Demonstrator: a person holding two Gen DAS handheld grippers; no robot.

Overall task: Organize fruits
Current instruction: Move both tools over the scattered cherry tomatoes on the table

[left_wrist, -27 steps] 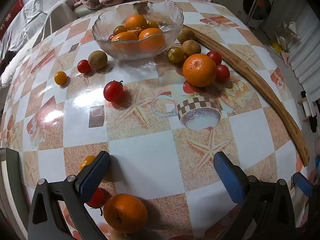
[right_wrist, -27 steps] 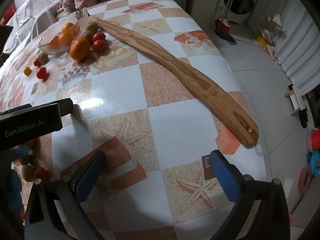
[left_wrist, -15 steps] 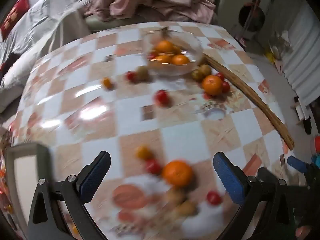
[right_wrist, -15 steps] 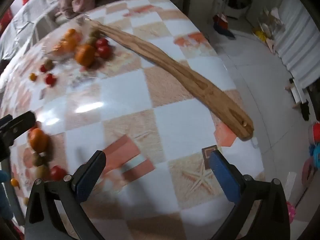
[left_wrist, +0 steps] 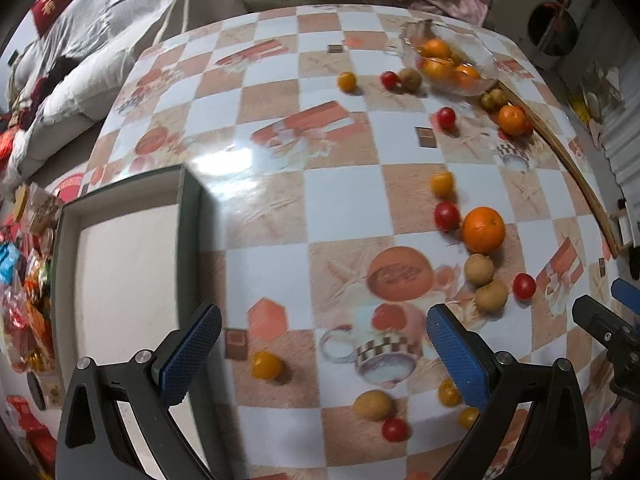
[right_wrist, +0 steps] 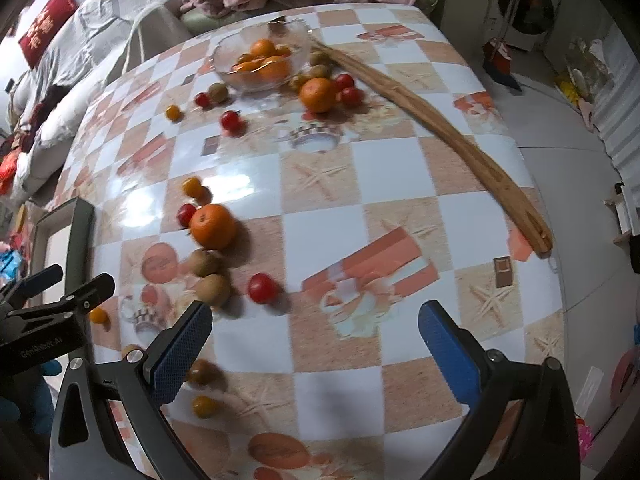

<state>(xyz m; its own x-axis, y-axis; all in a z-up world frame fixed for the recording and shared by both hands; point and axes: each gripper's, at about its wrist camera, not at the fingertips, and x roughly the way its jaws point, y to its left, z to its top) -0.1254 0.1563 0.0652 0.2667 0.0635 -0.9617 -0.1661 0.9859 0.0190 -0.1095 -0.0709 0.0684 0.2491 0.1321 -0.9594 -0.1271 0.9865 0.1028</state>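
1. Right now both grippers hang over the table [left_wrist: 280,208] with nothing in them: the left gripper [left_wrist: 324,356] has its blue pads spread wide, and so does the right gripper [right_wrist: 316,348].
2. Fruit lies scattered across the checked cloth. A glass bowl [right_wrist: 260,56] at the far side holds several oranges, with small tomatoes and brown fruits loose around it.
3. Nearer, a big orange [left_wrist: 483,230] sits touching a red tomato [left_wrist: 447,216], with two brown fruits [left_wrist: 479,269] just beside it on the near side.
4. A yellow tomato [left_wrist: 267,365] lies between the left gripper's pads but below them, untouched.
5. An open tray [left_wrist: 120,264] stands at the near left; its inside looks bare, though the view there is blurred.
6. A long wooden stick [right_wrist: 440,120] runs along the right edge.
7. I judge this to be the choosing stage, no fruit picked yet.
8. Next, one gripper probably needs to drop over a single fruit, the yellow tomato being closest, close gently, then carry it to the bowl or tray.
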